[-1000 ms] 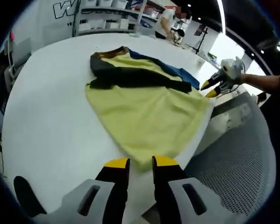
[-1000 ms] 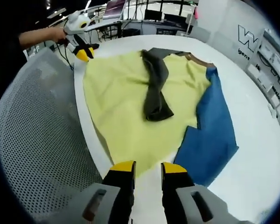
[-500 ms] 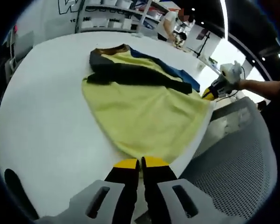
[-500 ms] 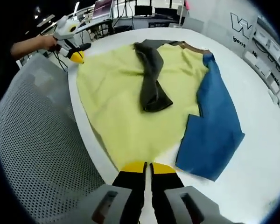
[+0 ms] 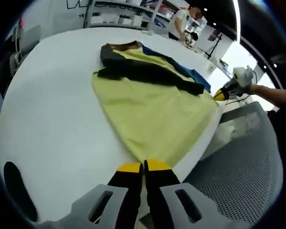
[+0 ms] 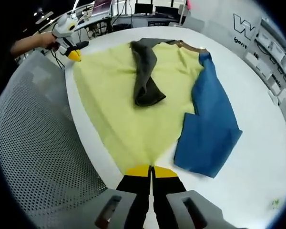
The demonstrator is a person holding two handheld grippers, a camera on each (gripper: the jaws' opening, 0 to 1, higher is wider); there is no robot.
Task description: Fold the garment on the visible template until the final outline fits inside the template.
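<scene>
A grey perforated mesh chair back stood just beside the round white table, near us. On the table lay the yellow fabric garment with 1 dark grey sleeve and 1 blue sleeve. We saw the left gripper and right gripper each pinching a near hem corner.
</scene>
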